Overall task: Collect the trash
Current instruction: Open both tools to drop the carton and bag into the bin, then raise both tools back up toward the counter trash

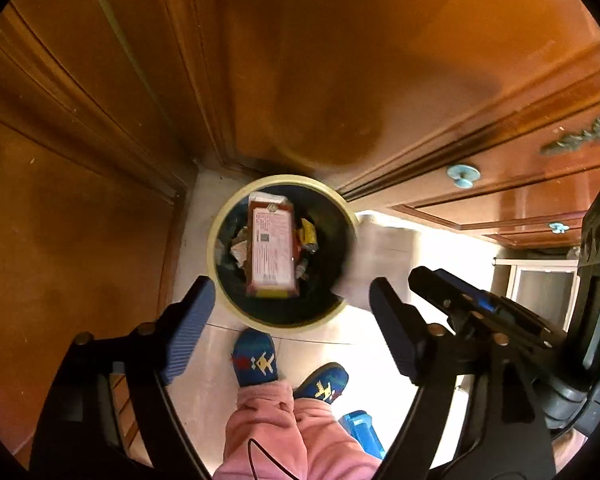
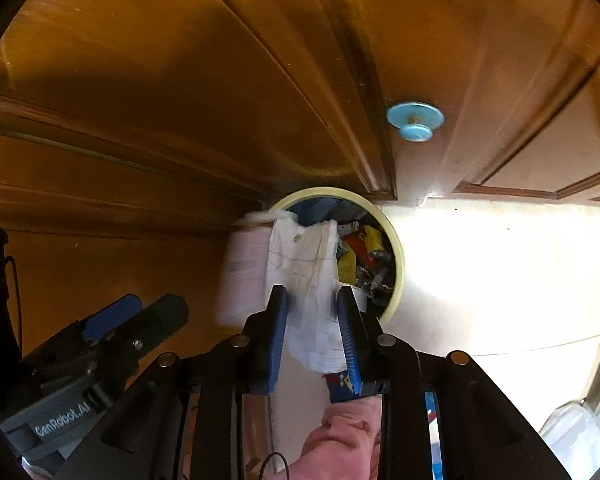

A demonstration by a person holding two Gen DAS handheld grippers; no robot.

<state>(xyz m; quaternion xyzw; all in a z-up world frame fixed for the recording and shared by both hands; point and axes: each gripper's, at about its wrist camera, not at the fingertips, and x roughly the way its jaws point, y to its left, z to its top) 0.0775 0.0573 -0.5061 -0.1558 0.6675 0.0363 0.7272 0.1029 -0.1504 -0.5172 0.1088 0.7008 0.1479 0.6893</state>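
My right gripper (image 2: 312,332) has its fingers (image 2: 278,332) drawn narrow on a crumpled white paper wad (image 2: 308,280), which hangs over the near edge of the bin (image 2: 398,256). The wad looks light, soft and easily crushed, so I judge a gentle pinch across its bunched middle is enough; squeeze harder and it only flattens, and a loose fold could slip. A pale blurred shape sits beside it on the left, and I cannot tell whether it is part of the same paper.

My left gripper (image 1: 292,328) hovers above the bin with its fingers (image 1: 190,328) wide and nothing between them. Down in the bin lies a red and white carton (image 1: 272,248) among foil wrappers (image 1: 310,236). The carton looks stiff but light, best taken across its narrow sides.
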